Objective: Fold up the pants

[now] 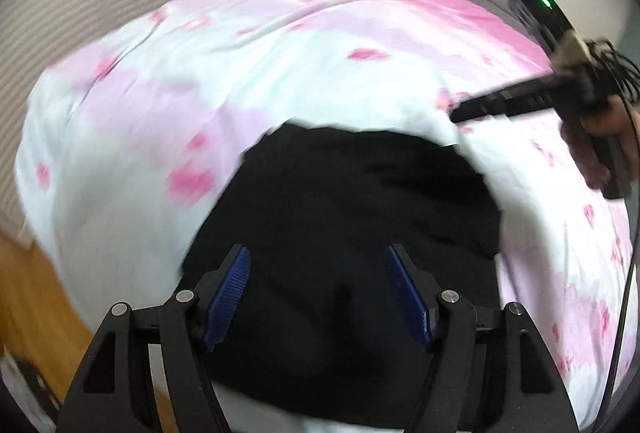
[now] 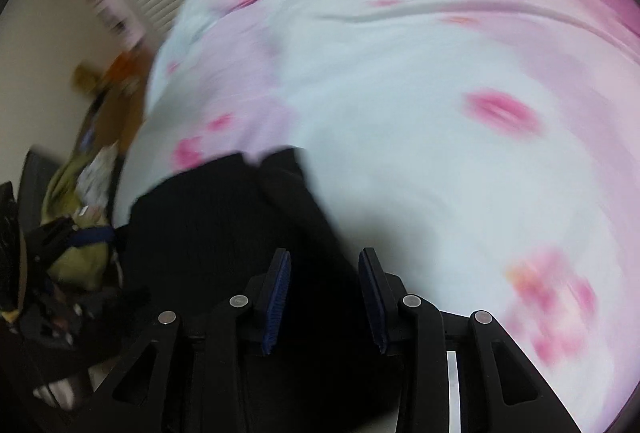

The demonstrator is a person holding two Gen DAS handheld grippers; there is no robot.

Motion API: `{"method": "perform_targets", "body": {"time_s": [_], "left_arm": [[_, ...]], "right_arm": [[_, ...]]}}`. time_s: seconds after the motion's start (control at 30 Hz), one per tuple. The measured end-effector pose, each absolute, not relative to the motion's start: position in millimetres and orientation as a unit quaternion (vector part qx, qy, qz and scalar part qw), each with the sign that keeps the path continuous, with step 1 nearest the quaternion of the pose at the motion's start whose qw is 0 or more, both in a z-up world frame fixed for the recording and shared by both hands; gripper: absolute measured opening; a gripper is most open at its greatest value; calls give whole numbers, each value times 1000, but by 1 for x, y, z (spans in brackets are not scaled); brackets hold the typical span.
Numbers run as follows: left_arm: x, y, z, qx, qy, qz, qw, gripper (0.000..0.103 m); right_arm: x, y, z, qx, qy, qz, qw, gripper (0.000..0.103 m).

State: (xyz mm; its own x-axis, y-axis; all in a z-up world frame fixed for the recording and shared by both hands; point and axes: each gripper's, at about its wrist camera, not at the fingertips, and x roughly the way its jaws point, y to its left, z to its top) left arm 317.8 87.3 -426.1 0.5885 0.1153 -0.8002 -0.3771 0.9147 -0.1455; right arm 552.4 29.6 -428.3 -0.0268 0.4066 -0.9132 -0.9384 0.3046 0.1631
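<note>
The pants [image 1: 340, 217] are seen as a black heap on the pink-flowered bedding [image 1: 200, 73]. Over the heap's near part the left gripper [image 1: 318, 297] is held with jaws wide apart and nothing between them. The right gripper [image 2: 324, 297] is held above the pants' right edge, jaws parted more narrowly, also empty. Both views are blurred, so folds and hems cannot be made out. A wrong layer, or bedding along with cloth, could be pinched, and the fold would be skewed.
</note>
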Motion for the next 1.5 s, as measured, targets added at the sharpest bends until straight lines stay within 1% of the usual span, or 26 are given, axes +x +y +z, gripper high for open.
{"method": "perform_targets", "body": {"time_s": [0.13,0.2,0.3,0.5,0.67,0.7,0.73,0.83,0.9,1.03,1.07,1.13,1.17,1.23,1.33,1.4,1.43,1.47,1.5], "left_arm": [[338,64,-423,-132,429,95,889,69],[341,51,-425,-127,432,78,889,69],[334,30,-430,-119,441,55,888,69],[306,-8,-439,-120,460,32,879,69],[289,-38,-455,-149,473,35,868,70],[288,-41,-461,-157,478,38,863,70],[287,-45,-468,-166,483,46,859,70],[287,-49,-478,-176,486,69,853,70],[289,-52,-482,-183,485,82,851,70],[287,-62,-492,-186,484,95,849,70],[286,-66,-493,-182,485,100,850,70],[284,-70,-495,-178,486,110,848,70],[283,-71,-496,-178,488,111,847,70],[281,-70,-493,-178,487,109,848,70],[275,-62,-482,-190,482,107,849,70],[272,-55,-473,-193,479,108,850,70],[270,-51,-466,-192,477,108,851,70],[269,-46,-460,-191,473,107,853,70],[267,-40,-453,-189,468,107,856,70]], "right_arm": [[544,-35,-427,-249,505,483,670,37],[526,-52,-438,-258,516,490,654,37],[504,-59,-450,-294,510,519,620,35],[480,-36,-465,-366,449,580,574,35],[461,-19,-482,-448,393,626,503,35],[458,-16,-489,-471,382,630,485,31],[457,-14,-496,-488,379,628,473,12],[464,-10,-503,-492,387,637,451,11],[470,-8,-497,-492,384,636,453,10],[494,-13,-485,-469,409,630,465,9],[498,-14,-487,-468,415,623,468,6],[506,-17,-500,-467,433,604,479,6],[512,-17,-510,-474,437,583,495,2],[522,-20,-520,-460,449,566,515,2],[517,-24,-504,-412,444,575,550,2],[513,-35,-490,-376,442,571,580,5],[512,-40,-486,-364,444,564,593,13],[509,-48,-480,-344,448,546,619,29],[506,-55,-475,-326,450,537,635,36]]}}
